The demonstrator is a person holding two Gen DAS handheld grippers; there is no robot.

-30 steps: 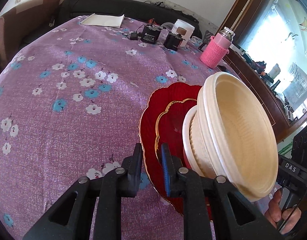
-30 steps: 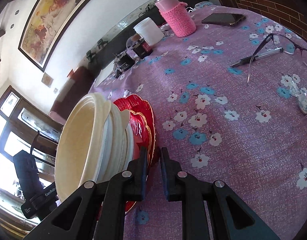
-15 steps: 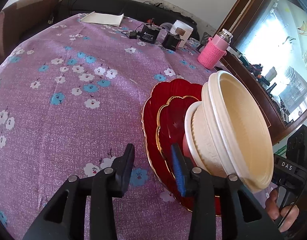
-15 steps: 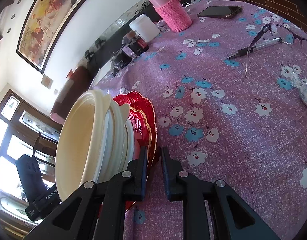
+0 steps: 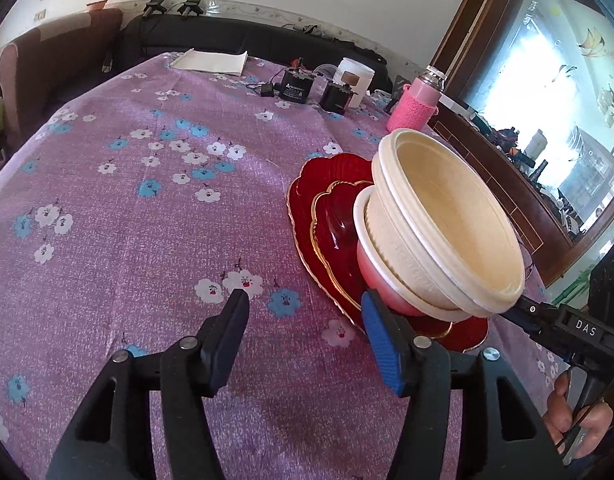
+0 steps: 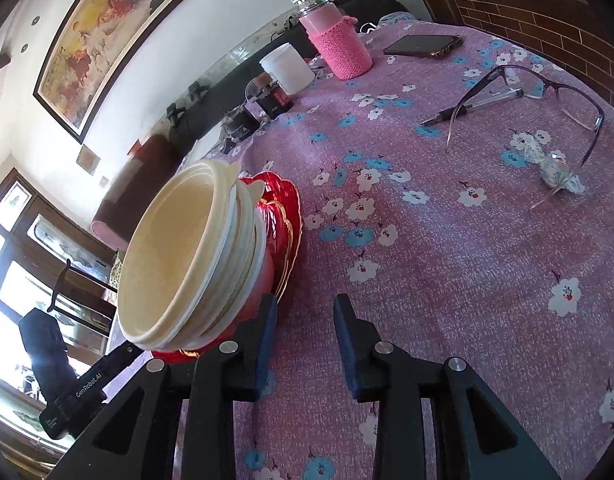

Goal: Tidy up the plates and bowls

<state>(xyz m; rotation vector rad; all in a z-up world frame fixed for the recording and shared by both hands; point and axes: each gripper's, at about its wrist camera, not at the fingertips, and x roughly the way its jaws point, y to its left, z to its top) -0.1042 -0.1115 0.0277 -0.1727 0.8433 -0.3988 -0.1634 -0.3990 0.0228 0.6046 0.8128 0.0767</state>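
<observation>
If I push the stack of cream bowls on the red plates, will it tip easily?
Probably yes: the cream plastic-looking bowls stand tall on the scalloped red gold-rimmed plates. They look light and may slide on the glossy surface.

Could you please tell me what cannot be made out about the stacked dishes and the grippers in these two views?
- How many cream bowls are nested: both views show only overlapping rims.
- The small red plate: its middle is covered by the bowls in the left wrist view.
- The large red plate: its near rim is partly behind the left gripper.
- The right gripper: its handle is cut off by the bottom edge.
</observation>
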